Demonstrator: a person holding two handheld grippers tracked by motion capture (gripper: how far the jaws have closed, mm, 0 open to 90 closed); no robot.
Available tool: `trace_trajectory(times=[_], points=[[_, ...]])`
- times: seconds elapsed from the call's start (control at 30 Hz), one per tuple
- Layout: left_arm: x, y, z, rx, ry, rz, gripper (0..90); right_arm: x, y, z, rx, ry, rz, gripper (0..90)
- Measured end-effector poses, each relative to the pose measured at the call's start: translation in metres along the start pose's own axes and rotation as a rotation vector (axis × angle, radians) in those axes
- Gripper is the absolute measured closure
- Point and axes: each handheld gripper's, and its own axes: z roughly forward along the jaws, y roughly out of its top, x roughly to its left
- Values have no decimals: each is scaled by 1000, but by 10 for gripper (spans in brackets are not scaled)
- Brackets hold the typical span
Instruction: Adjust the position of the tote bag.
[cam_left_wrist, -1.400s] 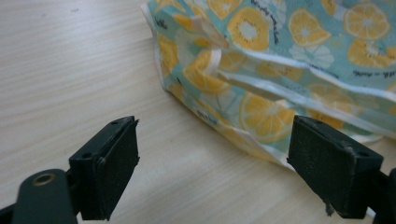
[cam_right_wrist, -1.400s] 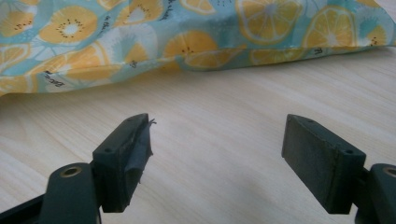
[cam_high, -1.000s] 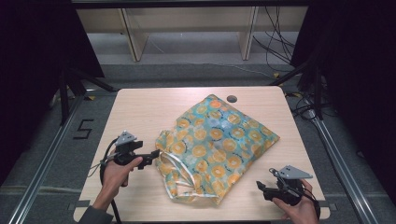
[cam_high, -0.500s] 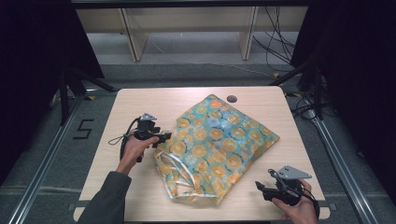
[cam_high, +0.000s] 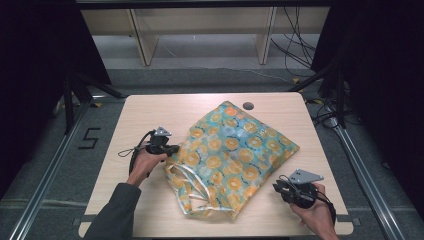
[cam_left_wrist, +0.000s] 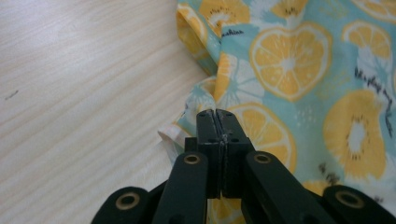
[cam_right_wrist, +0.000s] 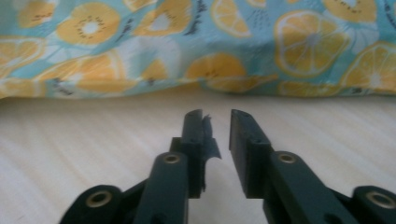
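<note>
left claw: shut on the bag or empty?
Cannot tell. The left claw has just closed at the bag edge; no cloth shows between its jaws.

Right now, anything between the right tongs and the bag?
Nothing visible. In the right gripper view, bare table lies between the right tongs and the near edge of the bag. The tongs have just been closing, with a small gap left and nothing between them.
</note>
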Motion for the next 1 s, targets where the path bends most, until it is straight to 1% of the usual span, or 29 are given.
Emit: trace_trajectory(times=[0.03,0.1,0.13,0.17,0.2,0.23,0.27,0.3,0.33,0.37,0.4,0.43,0.47,0.5,0.53,0.57,0.6,0.63,0.7,0.73,0.77,0.83,0.9,0.93,0.97,1.0], points=[[-2,-3,-4,-2,7,5,889,-2,2,2,3,-1,1,799],[-5,-7,-9,-2,-5,10,890,-9,9,10,5,-4,11,830],[-6,-9,-11,4,-14,26,890,-14,12,15,22,-21,-4,841],[-7,-12,-14,-5,-37,25,890,-17,14,19,22,-28,-14,852],[-7,-14,-15,-10,-40,23,891,-23,18,26,23,-30,-25,865],[-8,-15,-17,-4,-35,27,891,-26,21,30,29,-35,-23,873],[-9,-16,-18,0,-40,33,892,-29,22,34,24,-49,-32,877],[-10,-19,-19,-8,-37,34,892,-30,24,34,37,-39,-21,884],[-12,-20,-20,-1,-39,46,892,-32,26,38,34,-30,14,886],[-12,-20,-20,-1,-39,46,892,-32,26,38,34,-30,14,886],[-13,-23,-23,-6,-43,47,892,-34,27,41,56,-35,7,888],[-16,-25,-24,-14,-49,27,892,-43,28,45,82,-88,-65,888],[-17,-27,-27,-16,-71,23,892,-44,30,49,88,-92,-60,888],[-18,-28,-29,-19,-79,30,892,-46,32,52,84,-95,-68,888],[-20,-30,-31,-15,-80,47,892,-48,35,55,89,-97,-69,888],[-22,-32,-33,-16,-75,50,892,-50,37,58,83,-91,-78,888],[-25,-34,-35,-18,-77,38,892,-51,40,62,87,-82,-72,888],[-28,-37,-36,-18,-81,38,892,-53,43,66,95,-88,-78,888],[-34,-42,-41,-16,-91,57,892,-56,49,73,90,-96,-88,888],[-37,-44,-43,-19,-95,59,892,-58,52,77,94,-102,-82,888],[-39,-47,-45,-21,-105,54,892,-59,56,80,92,-88,-87,888],[-47,-52,-48,-22,-129,53,892,-62,63,88,99,-99,-82,886],[-54,-55,-50,-33,-177,45,891,-65,70,95,92,-107,-93,880],[-59,-57,-50,-42,-192,39,891,-67,74,98,95,-101,-101,877],[-62,-58,-51,-33,-200,54,890,-68,78,100,96,-106,-99,875],[-66,-60,-50,-32,-214,39,890,-70,81,103,82,-98,-96,872]])
